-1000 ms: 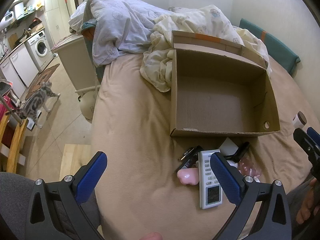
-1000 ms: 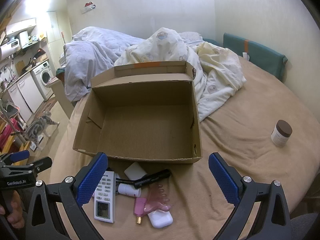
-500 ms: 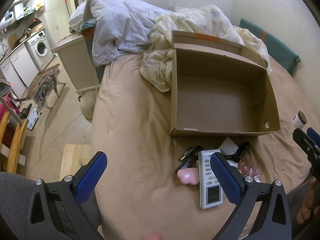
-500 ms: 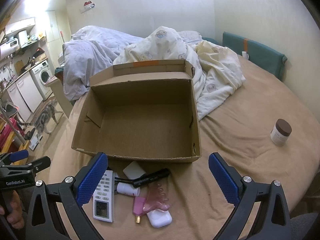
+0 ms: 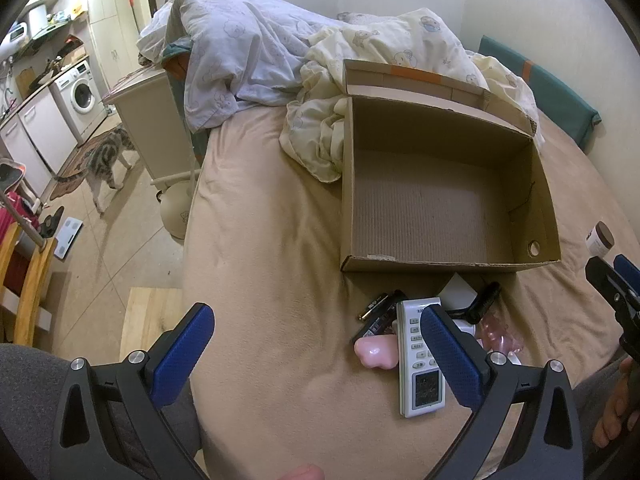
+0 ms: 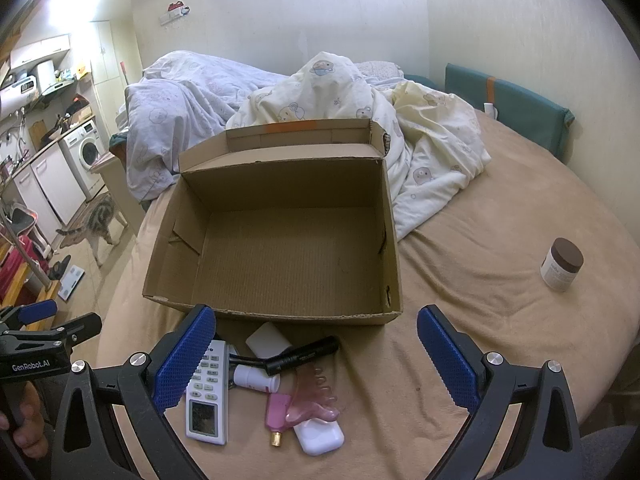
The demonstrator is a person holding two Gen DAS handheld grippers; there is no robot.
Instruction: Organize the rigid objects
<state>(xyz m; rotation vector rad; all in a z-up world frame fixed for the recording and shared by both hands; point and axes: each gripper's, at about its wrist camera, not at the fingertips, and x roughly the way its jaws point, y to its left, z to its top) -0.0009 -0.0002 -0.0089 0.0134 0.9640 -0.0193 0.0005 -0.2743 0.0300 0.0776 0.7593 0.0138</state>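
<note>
Blue pads on both of my tools stand wide apart with nothing between them. My left gripper (image 5: 316, 344) hangs over the near edge of the bed, its right pad overlapping the white remote (image 5: 420, 360) in view, though I judge it is above it, not touching. My right gripper (image 6: 316, 344) hovers just short of the little heap: the remote (image 6: 208, 392), a black torch (image 6: 304, 354) lying across a small white bottle (image 6: 256, 378), a pink bottle (image 6: 276, 412), a translucent pink comb-like piece (image 6: 312, 400) and a white case (image 6: 320, 436), all touching or overlapping. Behind them, just beside the heap, sits the open cardboard box (image 6: 280, 314), bare inside. A brown-lidded jar (image 6: 560, 266) stands well apart on the right side of the blanket (image 6: 460, 280).

As I read it, nothing has gone in yet, so the step is a first pick. I would take the torch with the right tool, since it lies on top; closing across its barrel near the middle should keep it from swinging. I would come straight down, because the soft bedding will give and the bottle beneath may roll. The left can take the remote by its long edges.
</note>
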